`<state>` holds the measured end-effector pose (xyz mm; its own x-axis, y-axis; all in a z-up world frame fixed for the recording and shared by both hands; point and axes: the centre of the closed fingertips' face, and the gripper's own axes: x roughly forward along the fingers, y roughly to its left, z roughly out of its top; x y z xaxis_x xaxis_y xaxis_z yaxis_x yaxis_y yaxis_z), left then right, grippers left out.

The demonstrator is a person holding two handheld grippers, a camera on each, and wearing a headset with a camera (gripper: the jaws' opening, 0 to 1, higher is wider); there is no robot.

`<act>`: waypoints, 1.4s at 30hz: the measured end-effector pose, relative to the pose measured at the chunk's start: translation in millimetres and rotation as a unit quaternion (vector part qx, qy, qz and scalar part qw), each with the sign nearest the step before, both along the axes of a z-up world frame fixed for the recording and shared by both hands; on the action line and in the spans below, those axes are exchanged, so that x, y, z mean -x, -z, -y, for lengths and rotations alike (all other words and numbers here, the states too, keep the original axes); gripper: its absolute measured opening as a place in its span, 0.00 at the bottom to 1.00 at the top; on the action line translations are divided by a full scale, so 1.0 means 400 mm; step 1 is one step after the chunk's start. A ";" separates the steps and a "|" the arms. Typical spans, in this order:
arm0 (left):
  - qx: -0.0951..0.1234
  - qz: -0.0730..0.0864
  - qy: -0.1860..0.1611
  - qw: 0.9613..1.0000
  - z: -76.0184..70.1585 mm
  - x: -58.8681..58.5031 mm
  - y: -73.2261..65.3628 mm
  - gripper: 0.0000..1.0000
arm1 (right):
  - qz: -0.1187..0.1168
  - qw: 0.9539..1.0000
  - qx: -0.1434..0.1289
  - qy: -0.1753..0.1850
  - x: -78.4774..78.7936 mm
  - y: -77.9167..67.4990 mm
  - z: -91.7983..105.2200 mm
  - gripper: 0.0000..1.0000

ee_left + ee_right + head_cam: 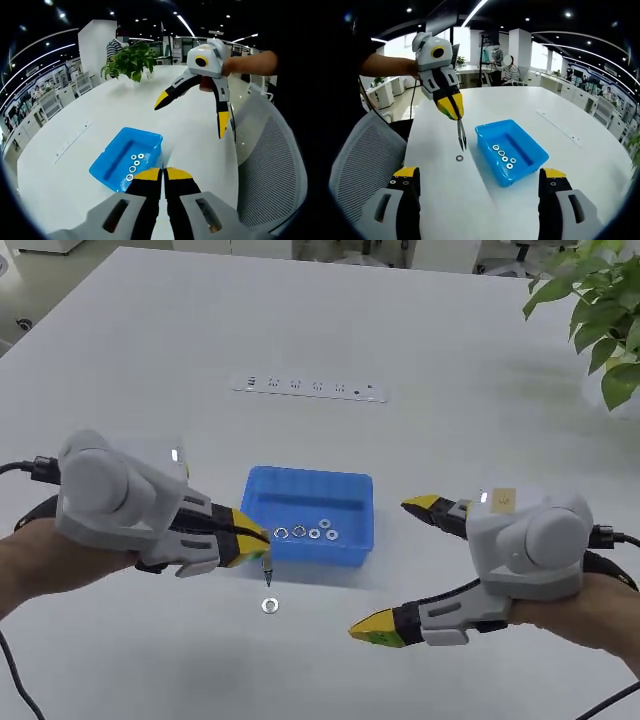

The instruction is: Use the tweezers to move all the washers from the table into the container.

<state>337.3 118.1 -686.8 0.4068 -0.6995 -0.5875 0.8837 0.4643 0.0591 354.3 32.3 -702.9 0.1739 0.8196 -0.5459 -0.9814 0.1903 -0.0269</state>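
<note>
Nearest the lens, the left gripper [255,537] has its yellow-tipped jaws pressed together on slim metal tweezers [461,132], whose points hang down just beside a single washer [270,606], a small flat silvery ring lying on the smooth white table [450,360] in front of the container [310,478]. That container is a shallow rectangular tray of glossy blue plastic with rounded corners, and several more washers [305,532] of the same kind lie in a loose row on its floor. To the other side, the right gripper [390,566] hovers with its black, yellow-ended jaws spread wide and nothing between them, near the tray's right edge. Farther back, a long white power strip [310,388] lies flat, a leafy green plant [600,300] leans in at the table's far corner, and a grey mesh chair [270,165] stands at the near edge.
</note>
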 end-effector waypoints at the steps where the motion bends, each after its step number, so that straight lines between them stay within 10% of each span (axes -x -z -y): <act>1: 0.002 -0.001 0.001 1.000 0.002 0.002 0.003 0.06 | -0.001 1.000 0.001 0.000 0.001 0.002 0.001 0.99; 42: -0.012 -0.009 0.031 0.999 0.007 0.015 0.044 0.06 | -0.006 0.999 0.006 -0.049 0.032 0.025 -0.048 0.81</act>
